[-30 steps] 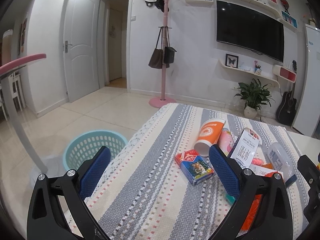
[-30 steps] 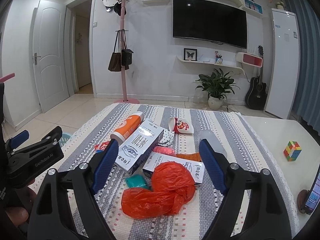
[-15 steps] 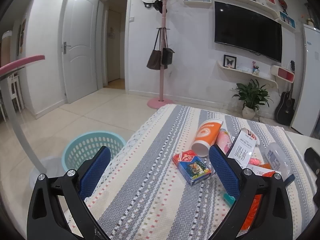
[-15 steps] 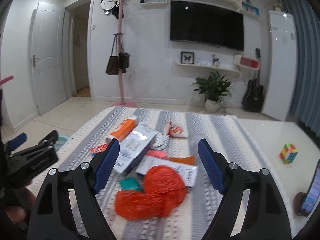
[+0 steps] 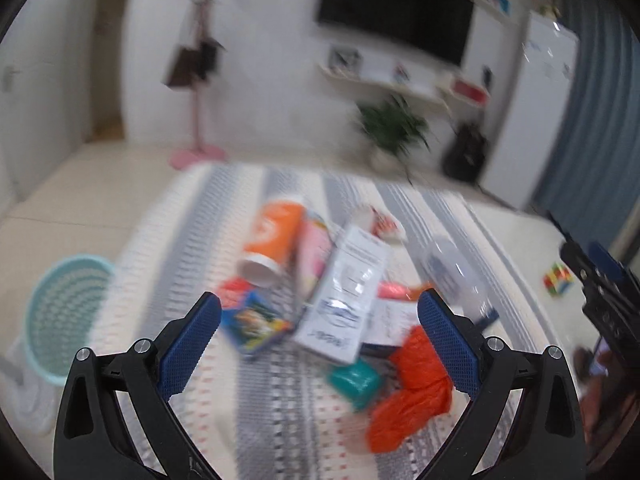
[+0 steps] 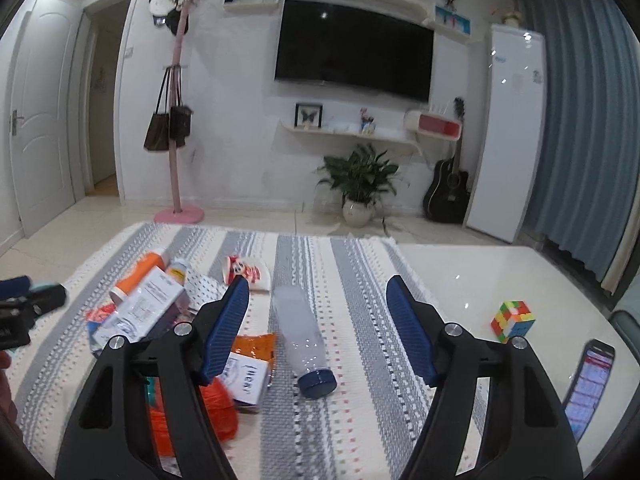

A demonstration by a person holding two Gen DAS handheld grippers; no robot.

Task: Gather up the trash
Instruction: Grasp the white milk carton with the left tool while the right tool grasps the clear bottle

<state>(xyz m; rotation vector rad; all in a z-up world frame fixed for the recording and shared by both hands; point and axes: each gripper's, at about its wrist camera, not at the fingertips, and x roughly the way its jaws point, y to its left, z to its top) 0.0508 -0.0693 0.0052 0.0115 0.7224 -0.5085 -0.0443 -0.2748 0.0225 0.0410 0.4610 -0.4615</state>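
Trash lies piled on the striped tablecloth (image 5: 280, 420): an orange cup (image 5: 272, 236), a white carton (image 5: 348, 292), a colourful small box (image 5: 256, 320), a teal packet (image 5: 354, 380) and an orange plastic bag (image 5: 412, 392). A clear plastic bottle with a blue cap (image 6: 300, 336) lies in the right wrist view, between the jaws. My left gripper (image 5: 318, 348) is open above the pile; this view is blurred. My right gripper (image 6: 318, 324) is open and empty over the bottle. A teal basket (image 5: 64, 312) stands on the floor to the left.
A Rubik's cube (image 6: 513, 320) and a phone (image 6: 590, 388) lie on the bare white tabletop at right. A small paper cup (image 6: 248, 274) lies further back. Behind the table are a coat stand (image 6: 178, 120), a plant (image 6: 358, 188) and a guitar (image 6: 450, 192).
Both grippers have swung to the right. The left view now centres on the trash pile with the basket at far left. The right view now centres on the bottle.
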